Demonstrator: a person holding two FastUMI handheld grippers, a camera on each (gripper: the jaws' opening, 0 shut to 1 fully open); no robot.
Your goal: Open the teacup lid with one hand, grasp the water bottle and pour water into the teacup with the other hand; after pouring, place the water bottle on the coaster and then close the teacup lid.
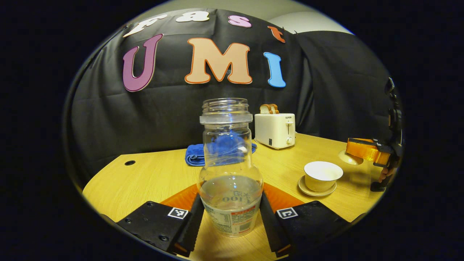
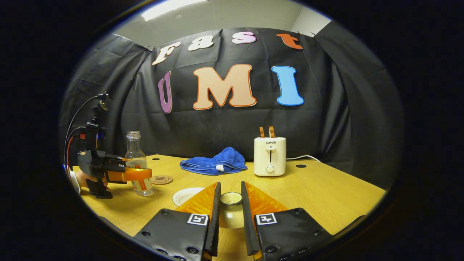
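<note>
I see a light wood counter (image 2: 326, 188) with dark round cable holes (image 1: 129, 162) in its top. Black cloth (image 2: 326, 108) hangs as the booth's wall behind it and wraps round both sides, creased in folds. Above the cloth I make out a pale ceiling (image 2: 224, 14) with a bright strip light (image 2: 166, 8) and a slice of white room wall (image 1: 308, 25). At the back of the counter: white toaster (image 2: 269, 156) with bread slices up, white cord (image 2: 302, 157) trailing right, crumpled blue towel (image 2: 214, 163) just left of it.
</note>
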